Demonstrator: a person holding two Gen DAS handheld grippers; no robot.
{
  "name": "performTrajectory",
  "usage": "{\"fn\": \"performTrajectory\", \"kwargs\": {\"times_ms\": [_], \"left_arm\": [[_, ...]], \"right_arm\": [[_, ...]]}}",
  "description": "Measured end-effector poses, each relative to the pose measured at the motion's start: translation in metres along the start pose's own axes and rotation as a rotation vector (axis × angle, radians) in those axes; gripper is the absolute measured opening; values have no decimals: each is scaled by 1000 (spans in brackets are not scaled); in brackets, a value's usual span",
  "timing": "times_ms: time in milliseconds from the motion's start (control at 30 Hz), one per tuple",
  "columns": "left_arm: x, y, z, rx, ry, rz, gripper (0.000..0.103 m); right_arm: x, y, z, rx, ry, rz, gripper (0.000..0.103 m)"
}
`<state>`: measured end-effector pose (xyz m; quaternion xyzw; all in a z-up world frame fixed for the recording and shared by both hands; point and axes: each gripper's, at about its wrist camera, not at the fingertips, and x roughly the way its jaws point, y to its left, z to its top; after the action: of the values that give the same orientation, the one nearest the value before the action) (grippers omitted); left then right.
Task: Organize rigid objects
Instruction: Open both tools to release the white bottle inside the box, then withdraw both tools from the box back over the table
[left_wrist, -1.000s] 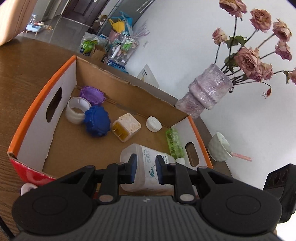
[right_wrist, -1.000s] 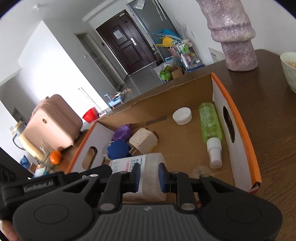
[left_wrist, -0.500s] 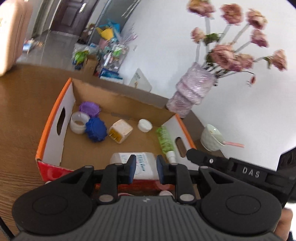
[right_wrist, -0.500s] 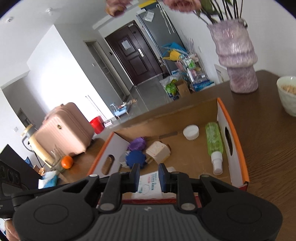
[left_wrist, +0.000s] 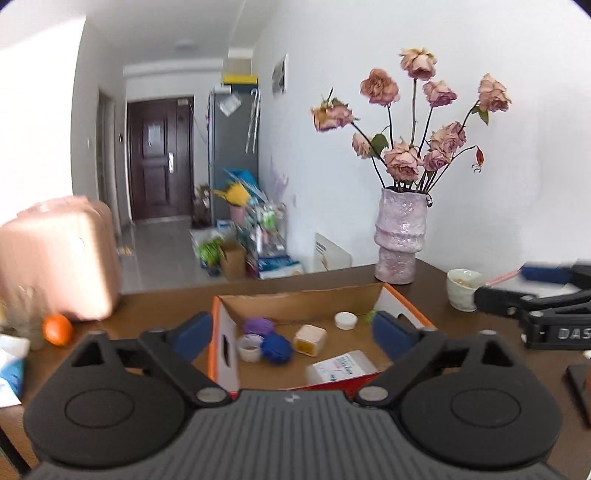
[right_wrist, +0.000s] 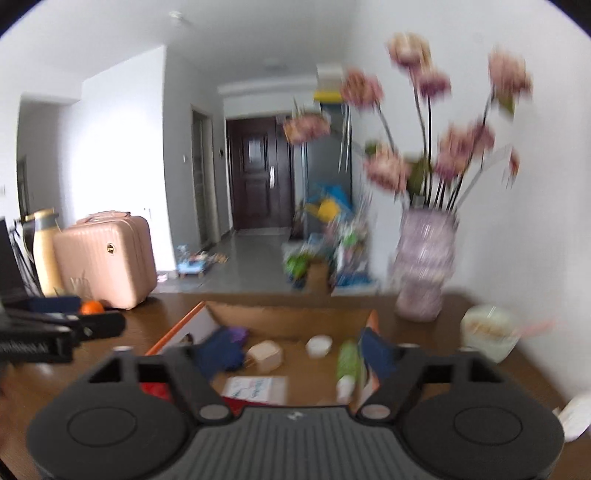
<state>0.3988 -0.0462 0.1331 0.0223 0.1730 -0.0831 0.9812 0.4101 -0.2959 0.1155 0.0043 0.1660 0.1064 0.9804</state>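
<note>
My left gripper (left_wrist: 291, 332) and right gripper (right_wrist: 295, 354) both spread wide, empty. White bottle (left_wrist: 341, 367) dead ahead in cardboard box (left_wrist: 413, 314): rigid, light (likely slick); I'd pinch across flat sides.

Both wrist views: box (left_wrist: 402, 295) ahead, below.

Box (left_wrist: 406, 295) on the table (left_wrist: 155, 306), vase (left_wrist: 400, 236) behind it.
Inside: bottle (left_wrist: 341, 367) nearest, cap (left_wrist: 345, 319) at the back; cup (left_wrist: 461, 288) on the right.
</note>
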Motion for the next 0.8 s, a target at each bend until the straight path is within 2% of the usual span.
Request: {"fn": "performTrajectory", "kwargs": {"times_ms": [33, 100, 267, 567, 800], "left_arm": [[-6, 0, -2, 13, -10, 7, 101], [-19, -2, -6, 36, -41, 26, 103], [-47, -4, -12, 51, -100, 44, 103], [-85, 0, -22, 29, -125, 46, 103], [-126, -3, -41, 18, -141, 41, 103]], "right_arm": [[-8, 4, -2, -32, -31, -19, 95], [-23, 10, -4, -73, -64, -46, 95], [-48, 16, -8, -61, -79, -30, 96], [-80, 24, -21, -45, -84, -20, 97], [-118, 27, -44, -8, -97, -10, 97]]}}
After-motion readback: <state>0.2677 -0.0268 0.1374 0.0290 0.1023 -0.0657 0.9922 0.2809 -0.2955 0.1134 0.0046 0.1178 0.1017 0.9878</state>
